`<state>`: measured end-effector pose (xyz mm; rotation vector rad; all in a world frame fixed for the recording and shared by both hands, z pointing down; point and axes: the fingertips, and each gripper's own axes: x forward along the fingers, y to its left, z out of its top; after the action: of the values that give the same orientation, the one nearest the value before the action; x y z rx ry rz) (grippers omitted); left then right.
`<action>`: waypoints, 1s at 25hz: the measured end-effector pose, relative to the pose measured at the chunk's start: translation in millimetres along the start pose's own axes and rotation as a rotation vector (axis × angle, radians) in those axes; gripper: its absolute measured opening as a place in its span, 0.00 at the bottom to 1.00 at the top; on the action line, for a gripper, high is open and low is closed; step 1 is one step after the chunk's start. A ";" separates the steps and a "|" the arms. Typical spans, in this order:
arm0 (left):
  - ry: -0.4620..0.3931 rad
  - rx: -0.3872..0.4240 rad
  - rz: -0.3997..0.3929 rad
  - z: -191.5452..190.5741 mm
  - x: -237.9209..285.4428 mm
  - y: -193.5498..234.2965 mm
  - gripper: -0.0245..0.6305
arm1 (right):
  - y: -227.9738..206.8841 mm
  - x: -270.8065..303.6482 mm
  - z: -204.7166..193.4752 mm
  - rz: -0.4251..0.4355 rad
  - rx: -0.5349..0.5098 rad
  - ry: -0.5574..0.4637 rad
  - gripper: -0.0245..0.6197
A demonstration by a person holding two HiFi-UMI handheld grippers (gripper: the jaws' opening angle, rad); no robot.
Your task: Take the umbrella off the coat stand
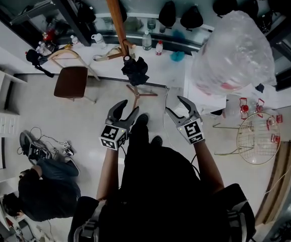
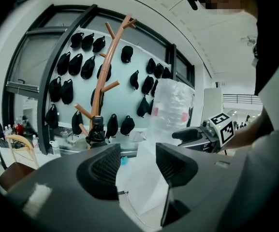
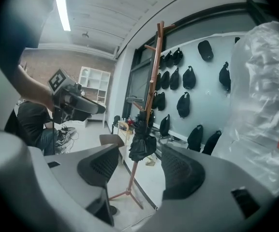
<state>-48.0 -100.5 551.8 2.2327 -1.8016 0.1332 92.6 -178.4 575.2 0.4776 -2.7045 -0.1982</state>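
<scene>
A black folded umbrella hangs low on the wooden coat stand, just above its tripod feet. Both grippers are held side by side in front of the person, well short of the stand. My left gripper is open with nothing between its fingers. My right gripper is open and empty too. In the left gripper view the umbrella and stand sit left of the open jaws. In the right gripper view the umbrella hangs on the stand, framed between the open jaws.
A brown chair stands left of the stand. A large clear plastic bag sits on a white table at the right, with a wire basket below it. A person sits at lower left. Black caps hang on the far wall.
</scene>
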 end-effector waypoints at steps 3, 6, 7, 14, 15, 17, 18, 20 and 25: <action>0.000 0.000 0.006 -3.8 9.6 9.9 0.39 | -2.9 8.2 -0.2 -0.003 -0.006 -0.006 0.47; -0.020 -0.030 0.024 -1.4 16.9 20.4 0.39 | -5.3 14.9 -0.4 -0.002 -0.007 0.003 0.47; -0.029 -0.042 0.031 -0.7 18.9 24.0 0.39 | -5.9 16.2 0.4 0.000 -0.007 0.006 0.47; -0.032 -0.068 0.046 -7.5 35.8 39.2 0.40 | -13.1 24.2 2.5 0.010 -0.015 0.020 0.47; -0.032 -0.064 0.046 -9.1 38.3 40.8 0.40 | -13.5 26.0 2.0 0.013 -0.019 0.024 0.47; -0.026 -0.061 0.051 -13.5 43.5 45.0 0.41 | -14.3 29.7 0.3 0.018 -0.026 0.034 0.47; -0.023 -0.061 0.056 -16.0 45.9 47.1 0.42 | -14.6 31.2 -0.6 0.020 -0.028 0.039 0.47; -0.014 -0.055 0.067 -20.4 50.0 51.1 0.43 | -15.5 34.0 -1.8 0.023 -0.030 0.045 0.47; -0.001 -0.056 0.069 -25.3 63.7 59.9 0.45 | -24.2 43.3 -2.3 0.016 -0.023 0.057 0.47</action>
<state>-89.4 -165.5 600.3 2.1342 -1.8601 0.0935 63.3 -216.5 587.4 0.4474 -2.6465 -0.2084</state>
